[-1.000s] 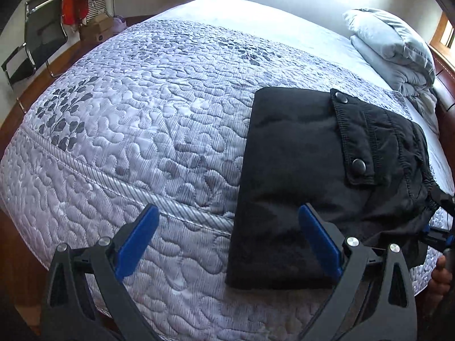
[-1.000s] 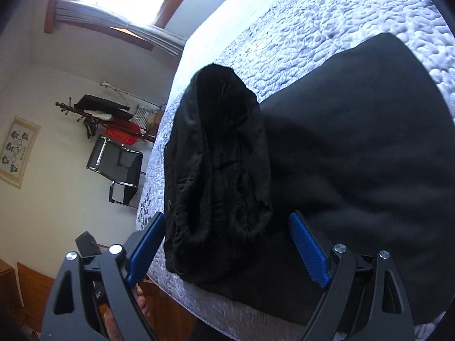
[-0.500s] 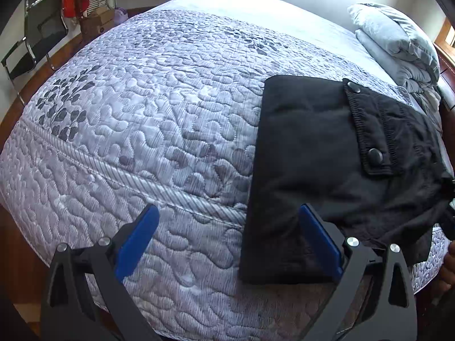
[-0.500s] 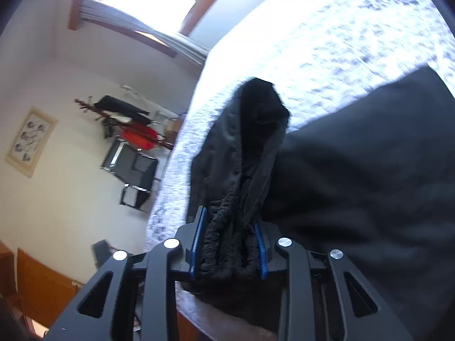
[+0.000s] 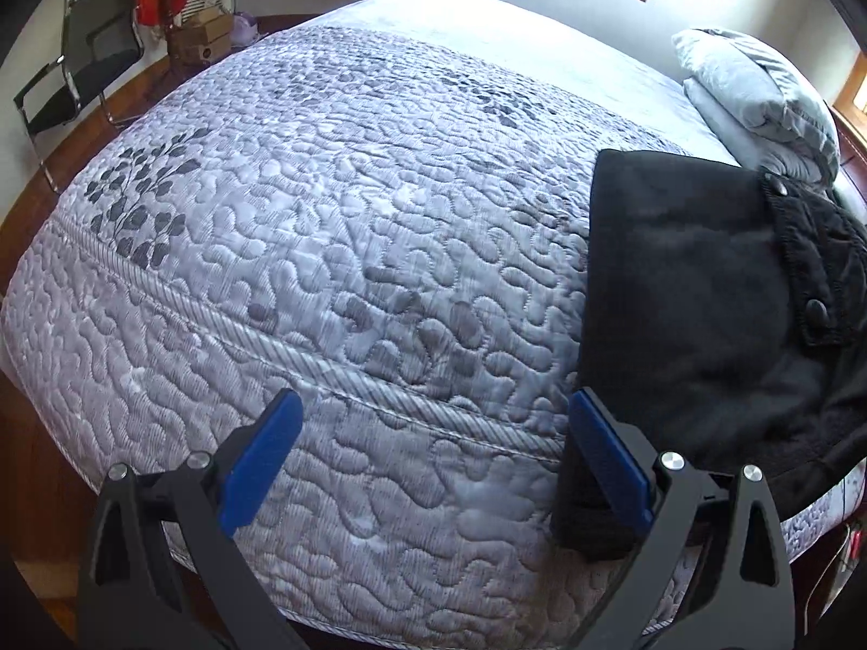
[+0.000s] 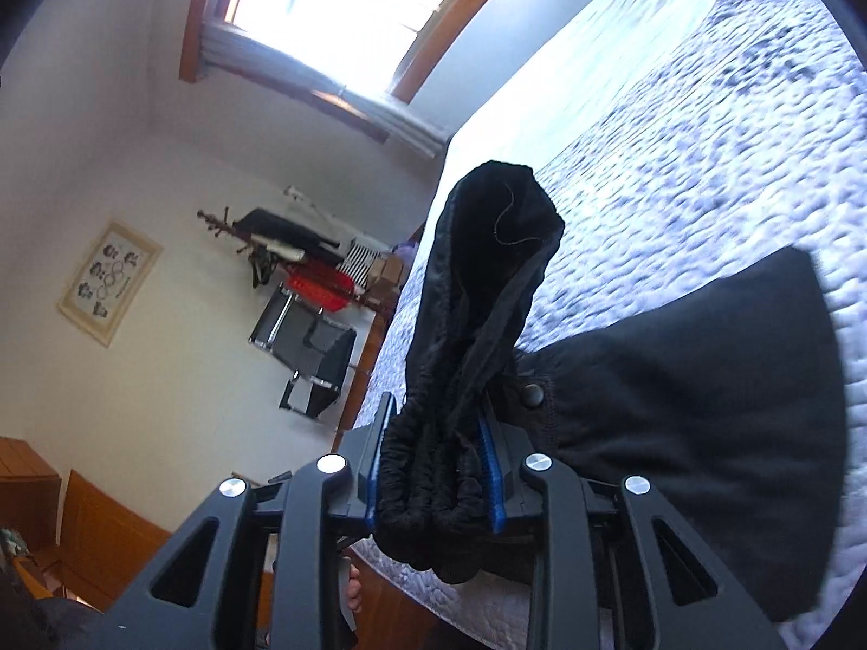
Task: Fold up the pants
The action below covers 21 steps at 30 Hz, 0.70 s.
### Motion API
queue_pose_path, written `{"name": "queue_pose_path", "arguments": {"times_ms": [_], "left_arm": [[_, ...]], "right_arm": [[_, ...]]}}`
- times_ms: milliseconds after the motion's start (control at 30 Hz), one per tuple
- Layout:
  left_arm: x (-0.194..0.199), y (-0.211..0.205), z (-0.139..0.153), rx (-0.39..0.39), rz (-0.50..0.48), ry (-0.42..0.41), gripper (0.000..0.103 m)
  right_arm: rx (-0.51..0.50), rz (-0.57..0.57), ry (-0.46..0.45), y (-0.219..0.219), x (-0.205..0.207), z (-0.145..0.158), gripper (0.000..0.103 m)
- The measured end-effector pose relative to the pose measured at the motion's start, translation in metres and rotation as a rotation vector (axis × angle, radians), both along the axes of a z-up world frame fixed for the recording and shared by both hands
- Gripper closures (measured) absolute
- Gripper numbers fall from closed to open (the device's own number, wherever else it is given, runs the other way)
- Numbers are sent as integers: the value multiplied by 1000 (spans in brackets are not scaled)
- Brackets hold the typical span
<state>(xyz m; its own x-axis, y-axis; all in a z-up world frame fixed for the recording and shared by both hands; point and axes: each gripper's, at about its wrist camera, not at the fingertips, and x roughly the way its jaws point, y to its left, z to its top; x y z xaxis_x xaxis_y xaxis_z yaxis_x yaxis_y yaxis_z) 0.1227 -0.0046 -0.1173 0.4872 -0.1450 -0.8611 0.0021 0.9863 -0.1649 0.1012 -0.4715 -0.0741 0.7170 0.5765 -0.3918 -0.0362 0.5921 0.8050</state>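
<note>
Black pants lie folded on the right part of the grey quilted bed, near its front edge. A pocket flap with snap buttons faces up. My left gripper is open and empty, low over the quilt just left of the pants; its right finger is at the pants' near left corner. My right gripper is shut on the bunched elastic waistband of the pants and holds it lifted above the folded part.
Grey pillows are stacked at the far right of the bed. A black chair, boxes and a clothes rack stand on the wood floor to the left. The bed's front edge drops off just under my grippers.
My right gripper has shut on the waistband and lifted it. My left gripper has shifted left, so the pants now sit further right in its view.
</note>
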Motion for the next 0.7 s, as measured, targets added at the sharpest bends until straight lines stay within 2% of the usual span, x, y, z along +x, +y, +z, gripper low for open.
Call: {"name": "queue_pose_path", "arguments": {"times_ms": [167,500,600,667,700], "left_arm": [[-1,-16,1,-1,-46,2,5],[-5,-48,0,46,-129,8,5],[-6,-53,1,53,-141,7,5],[-7,-57,2,57,-151,6,5],[-7,-58,2,60,-155,6,5]], "right_arm": [[-20,-79,43,-38,-15,-8,75],[10,-139,151,-44,-18,-64,75],[-21,-149,187,-52,-24,-83,75],[-44,-156,215,-53,-25,-96,73],[-46,-158,228,-53,-26,-101,68]]}}
